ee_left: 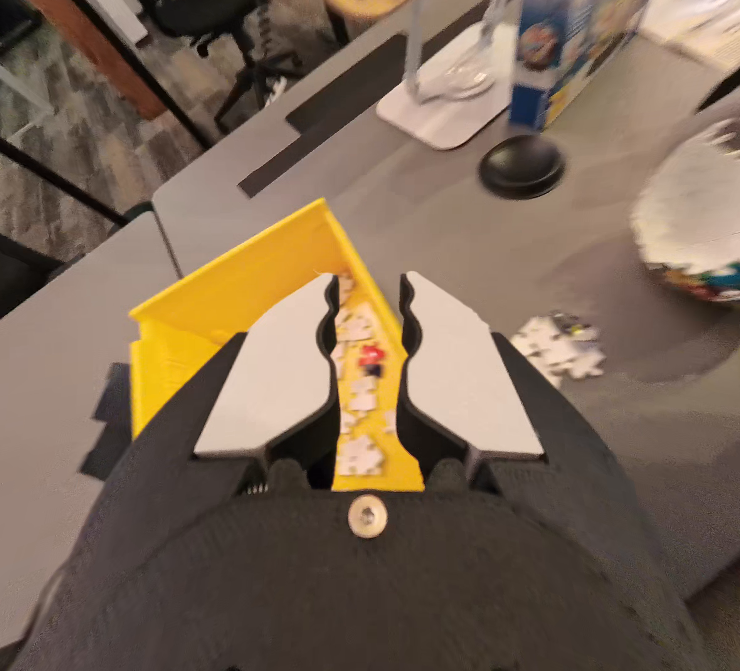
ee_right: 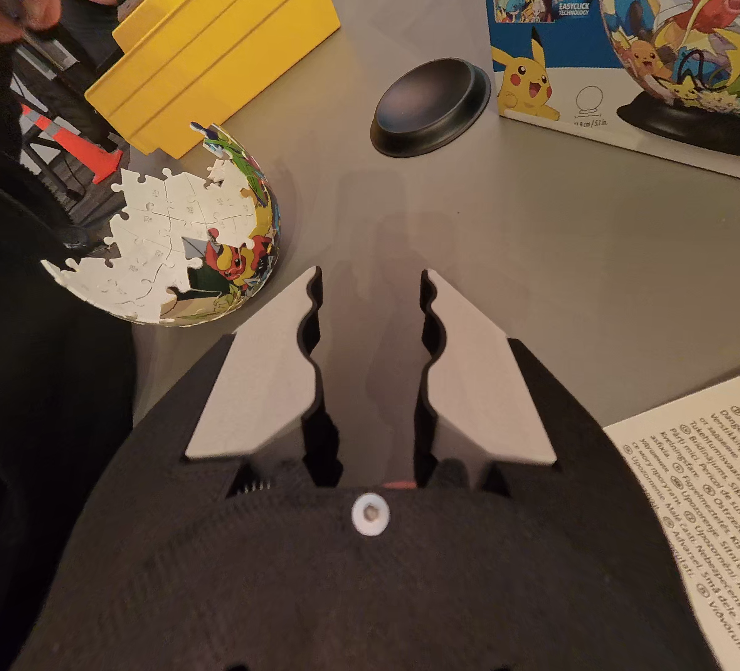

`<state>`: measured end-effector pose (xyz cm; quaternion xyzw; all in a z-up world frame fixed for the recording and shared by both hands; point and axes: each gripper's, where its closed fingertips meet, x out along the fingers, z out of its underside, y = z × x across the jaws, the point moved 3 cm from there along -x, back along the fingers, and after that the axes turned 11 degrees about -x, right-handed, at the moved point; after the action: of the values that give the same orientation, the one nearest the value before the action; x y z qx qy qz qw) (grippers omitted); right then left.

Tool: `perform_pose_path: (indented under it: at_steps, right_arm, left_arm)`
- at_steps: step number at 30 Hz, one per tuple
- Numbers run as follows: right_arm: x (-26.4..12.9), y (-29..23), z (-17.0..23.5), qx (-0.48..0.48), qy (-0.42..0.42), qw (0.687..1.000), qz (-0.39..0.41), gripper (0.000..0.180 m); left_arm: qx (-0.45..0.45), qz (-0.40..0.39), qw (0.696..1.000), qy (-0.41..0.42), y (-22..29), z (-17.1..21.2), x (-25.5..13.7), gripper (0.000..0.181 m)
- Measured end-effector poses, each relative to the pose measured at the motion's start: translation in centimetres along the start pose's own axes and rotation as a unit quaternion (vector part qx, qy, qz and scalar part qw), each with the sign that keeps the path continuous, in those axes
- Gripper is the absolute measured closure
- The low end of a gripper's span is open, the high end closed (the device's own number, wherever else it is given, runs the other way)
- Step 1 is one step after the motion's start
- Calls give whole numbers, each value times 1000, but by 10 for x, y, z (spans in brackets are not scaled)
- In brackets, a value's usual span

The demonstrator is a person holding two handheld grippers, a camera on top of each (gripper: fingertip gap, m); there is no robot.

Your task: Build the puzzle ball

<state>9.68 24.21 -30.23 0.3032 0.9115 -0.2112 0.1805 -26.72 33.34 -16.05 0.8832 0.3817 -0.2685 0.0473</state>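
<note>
Grey table [ee_right: 520, 251]: half-built puzzle ball [ee_right: 180, 235] hollow facing up-left; left gripper [ee_left: 367, 279], right gripper [ee_right: 370, 275] both spread, empty.

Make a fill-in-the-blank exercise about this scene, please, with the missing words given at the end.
1. The loose puzzle pieces under the left hand-held gripper lie in a tray of ____ colour.
2. The right hand-held gripper is open and holds ____.
3. The puzzle ball is only ____ built.
4. The black round stand carries ____ on it.

Missing words: yellow; nothing; partly; nothing
</note>
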Motion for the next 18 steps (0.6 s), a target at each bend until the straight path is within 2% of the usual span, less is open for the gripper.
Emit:
perform_pose_path:
  at_steps: [2,4,7,10,13,15,18]
  right_arm:
    - [0,0,0,-1,1,1000,-2,132]
    - [-1,-1,-1,-3,3,1000,-3,132]
    - [-1,-2,-1,-3,6,1000,-6,131]
    - [-2,-3,-2,-3,11,1000,-11,131]
    - [-3,-3,-3,-3,16,1000,-15,131]
    - [-3,-4,-3,-2,17,1000,-19,131]
    - [-4,-5,-3,-3,19,1000,-21,130]
  left_arm:
    - [5,-2,1000,-18,-37,-2,23,152]
    - [-17,31,997,-65,-62,7,57,147]
    - [-58,77,983,-158,-77,34,108,141]
    - [-64,69,969,-230,-90,69,147,140]
    - [-42,50,965,-254,-93,89,165,137]
    - [-71,64,962,-256,-88,95,172,130]
    - [-78,62,964,-248,-89,95,177,133]
